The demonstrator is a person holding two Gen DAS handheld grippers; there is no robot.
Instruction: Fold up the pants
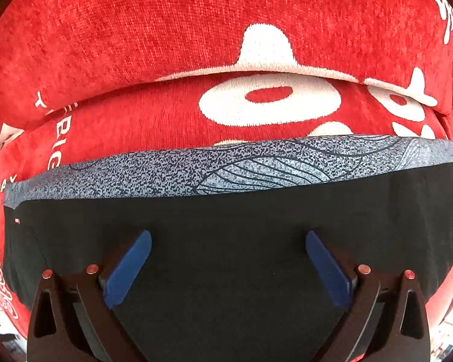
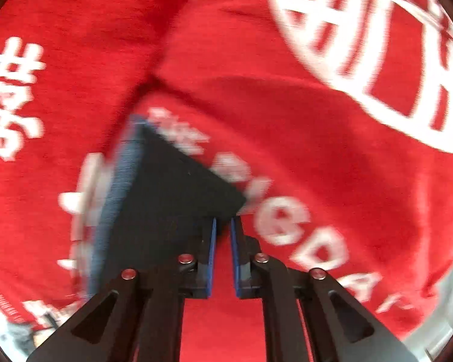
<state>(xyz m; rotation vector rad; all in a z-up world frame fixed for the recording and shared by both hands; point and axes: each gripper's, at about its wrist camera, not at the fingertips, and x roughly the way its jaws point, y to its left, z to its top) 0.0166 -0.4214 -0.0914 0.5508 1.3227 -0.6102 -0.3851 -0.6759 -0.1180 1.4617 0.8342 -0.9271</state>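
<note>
Lying flat on the red blanket (image 1: 105, 45), the dark pants (image 1: 226, 211) show a grey patterned band (image 1: 256, 163) along their far edge. The left gripper (image 1: 228, 259) hangs straight above the pants with its jaws wide apart, holding nothing. The right gripper (image 2: 223, 253) has its jaws nearly shut at a corner of the pants (image 2: 166, 187); whether cloth is pinched, I cannot tell. The fabric looks light, limp and thin, so pinching edges or corners near the band seems best.

Red plush cover (image 1: 166, 30) with white lettering and symbols, spread over cushioned furniture. Deep seam between two cushions, far side. Bright, even light. Pale clutter at near edges, indistinct.
</note>
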